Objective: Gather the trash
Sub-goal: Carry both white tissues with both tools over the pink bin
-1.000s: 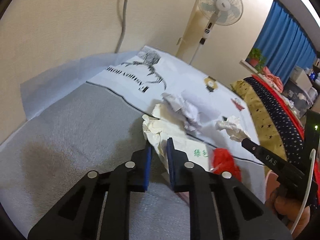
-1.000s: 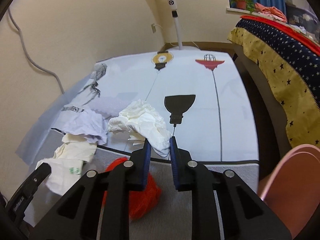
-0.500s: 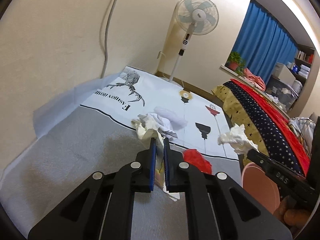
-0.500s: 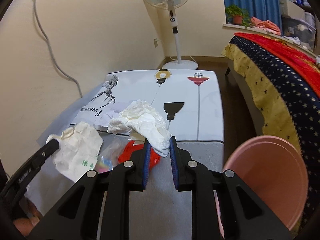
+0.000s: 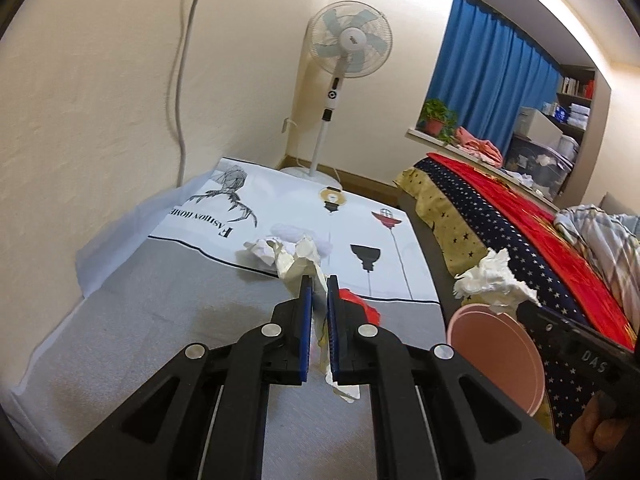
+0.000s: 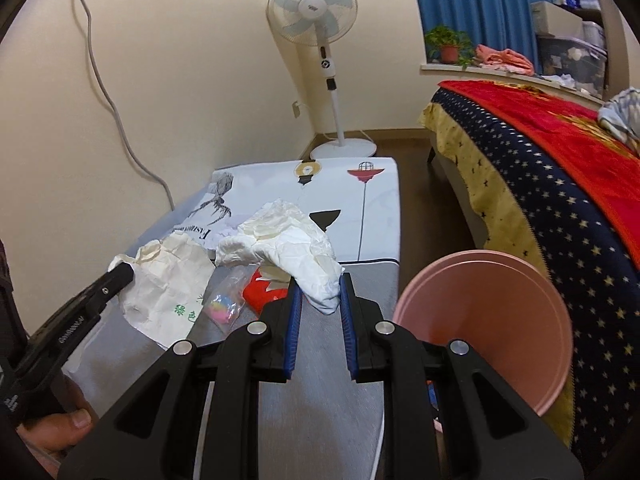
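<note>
Left wrist view: left gripper (image 5: pixel 319 286) clenched on a cream paper bag (image 5: pixel 298 264), lifted clear of the grey mattress (image 5: pixel 168 312). Right gripper (image 6: pixel 319 284) clamps a crumpled white tissue wad (image 6: pixel 296 252); pink bin (image 6: pixel 486 328) just right of its tips. Red wrapper (image 6: pixel 264 294) and clear candy packet (image 6: pixel 224 304) lie beyond the tips, uncollected. Step: carrying both pieces binward; next calls for positioning over the rim, then release.

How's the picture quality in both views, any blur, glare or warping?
Left wrist view: sharp, strong fisheye bending of the wall, dark corners, bright ceiling strip top right. Right wrist view: equally sharp, warm even light, bed edge curved, no glare on the bin.
</note>
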A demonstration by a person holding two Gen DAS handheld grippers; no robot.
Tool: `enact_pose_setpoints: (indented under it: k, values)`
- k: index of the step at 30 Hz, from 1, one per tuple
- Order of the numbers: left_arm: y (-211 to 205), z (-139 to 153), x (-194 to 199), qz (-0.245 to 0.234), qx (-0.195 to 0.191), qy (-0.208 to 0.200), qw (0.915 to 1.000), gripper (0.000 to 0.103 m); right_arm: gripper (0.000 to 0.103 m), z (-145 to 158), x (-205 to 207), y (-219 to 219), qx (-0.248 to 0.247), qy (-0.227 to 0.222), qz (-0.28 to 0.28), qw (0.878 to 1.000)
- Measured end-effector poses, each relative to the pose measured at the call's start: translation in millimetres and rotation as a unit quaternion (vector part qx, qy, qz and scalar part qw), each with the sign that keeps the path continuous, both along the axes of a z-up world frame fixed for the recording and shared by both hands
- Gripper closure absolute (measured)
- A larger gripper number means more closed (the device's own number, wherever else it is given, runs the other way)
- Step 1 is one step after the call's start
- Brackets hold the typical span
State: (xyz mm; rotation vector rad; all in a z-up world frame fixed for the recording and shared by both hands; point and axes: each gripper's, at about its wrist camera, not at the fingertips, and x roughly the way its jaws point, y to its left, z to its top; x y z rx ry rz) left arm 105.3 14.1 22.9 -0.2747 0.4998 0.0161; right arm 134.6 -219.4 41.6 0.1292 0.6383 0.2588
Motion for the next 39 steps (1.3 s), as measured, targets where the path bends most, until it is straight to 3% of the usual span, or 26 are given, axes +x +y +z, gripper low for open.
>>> enact_pose_setpoints:
  k: [17,39]
  values:
    - [-27,1,2,-0.034,0.008,-0.001,0.9994,0.096,0.084,3,-29,-38,0.014,-0.005,-0.054,0.998]
    - [-69,-1,18,-0.079,0.04,-0.013,0.996,0.096,0.084,-5,-21,-73,0.025,0.001,-0.123,0.992]
